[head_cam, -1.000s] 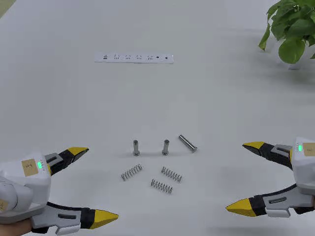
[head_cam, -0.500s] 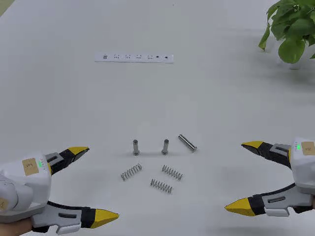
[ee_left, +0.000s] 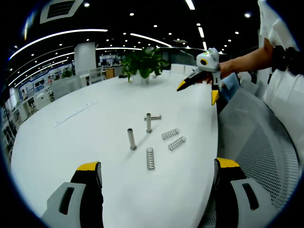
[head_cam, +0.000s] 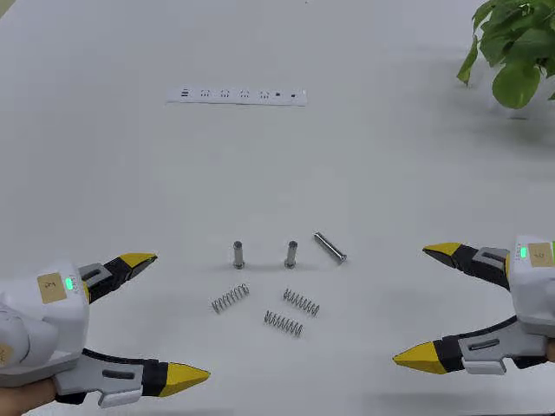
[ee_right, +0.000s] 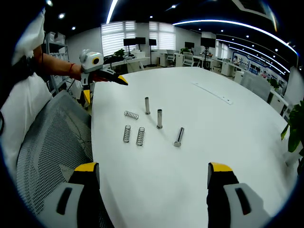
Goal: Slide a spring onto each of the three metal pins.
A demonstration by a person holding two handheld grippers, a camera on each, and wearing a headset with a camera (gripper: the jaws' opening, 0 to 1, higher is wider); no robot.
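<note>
Two metal pins stand upright on the white table, the left pin point(head_cam: 238, 255) point(ee_left: 131, 138) point(ee_right: 147, 105) and the middle pin point(head_cam: 291, 254) point(ee_left: 148, 122) point(ee_right: 159, 118). A third pin point(head_cam: 329, 247) point(ee_left: 153, 116) point(ee_right: 178, 137) lies on its side to their right. Three loose springs lie just in front of the pins: the left spring point(head_cam: 230, 297) point(ee_left: 150, 158) point(ee_right: 131, 115), the front spring point(head_cam: 284, 323) point(ee_left: 176, 143) point(ee_right: 127, 133), and the right spring point(head_cam: 301, 302) point(ee_left: 170, 134) point(ee_right: 140, 136). My left gripper point(head_cam: 166, 319) point(ee_left: 156, 183) is open at the lower left. My right gripper point(head_cam: 420, 303) point(ee_right: 152, 183) is open at the lower right. Both are well apart from the parts.
A white power strip point(head_cam: 236, 95) point(ee_left: 76, 113) point(ee_right: 212, 92) lies farther back on the table. A potted green plant point(head_cam: 513, 48) point(ee_left: 145, 64) stands at the far right. The table's near edge and a mesh chair point(ee_right: 47, 147) lie close by the grippers.
The head view has shifted slightly; the grippers and parts stay where they were.
</note>
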